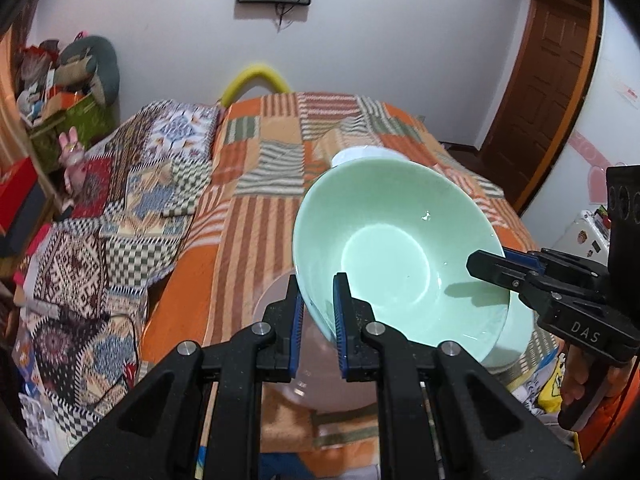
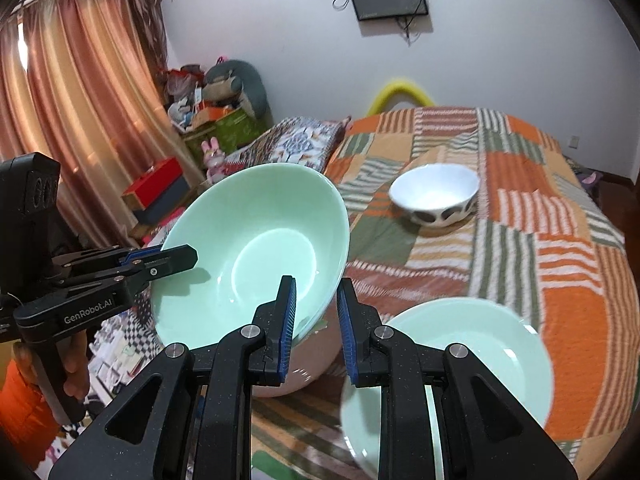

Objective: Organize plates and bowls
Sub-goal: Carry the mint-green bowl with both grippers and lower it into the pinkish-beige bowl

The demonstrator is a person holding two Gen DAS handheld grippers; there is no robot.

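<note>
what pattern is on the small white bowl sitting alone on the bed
Small white bowl: dark blotchy spots around its outer wall, clearest in the right wrist view.

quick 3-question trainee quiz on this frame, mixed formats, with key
1. True or false: the white spotted bowl is nested inside the green bowl.
2. What sits directly under the tilted green bowl? A) a pale pink bowl B) a red box C) a yellow cushion
3. Fill in: the number of grippers on the green bowl's rim is ____.

Key
1. False. It stands apart on the patchwork bedspread.
2. A.
3. Two. The left gripper and the right gripper hold opposite sides.
</note>
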